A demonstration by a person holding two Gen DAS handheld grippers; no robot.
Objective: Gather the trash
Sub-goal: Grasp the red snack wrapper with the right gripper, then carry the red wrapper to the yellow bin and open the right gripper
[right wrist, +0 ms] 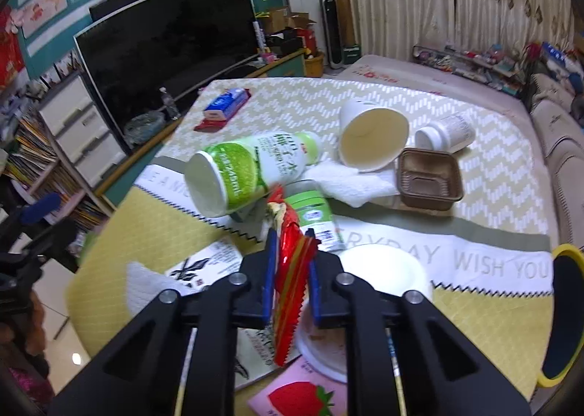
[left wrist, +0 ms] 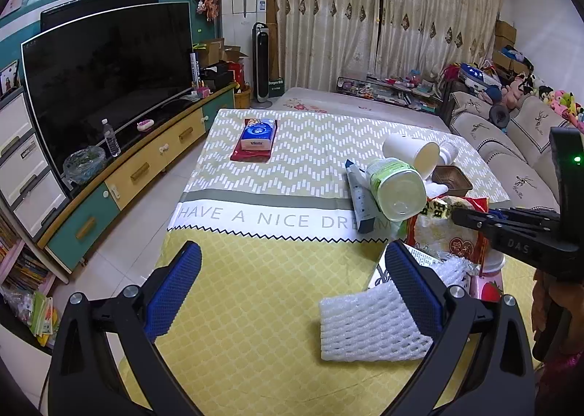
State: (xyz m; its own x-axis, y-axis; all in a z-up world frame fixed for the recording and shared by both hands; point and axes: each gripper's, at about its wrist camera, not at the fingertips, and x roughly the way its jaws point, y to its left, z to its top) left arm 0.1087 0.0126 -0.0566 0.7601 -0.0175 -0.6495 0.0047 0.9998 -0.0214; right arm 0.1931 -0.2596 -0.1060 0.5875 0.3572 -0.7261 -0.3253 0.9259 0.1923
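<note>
**Wrapper pinched on the right**

Your right gripper (right wrist: 291, 270) fingers are clamped on the red snack wrapper (right wrist: 290, 270), long axis running upward at centre frame. Your left gripper (left wrist: 292, 292) gapes empty, foam netting (left wrist: 368, 324) beside its right finger; green bottle (right wrist: 244, 171) lies beyond.
</note>
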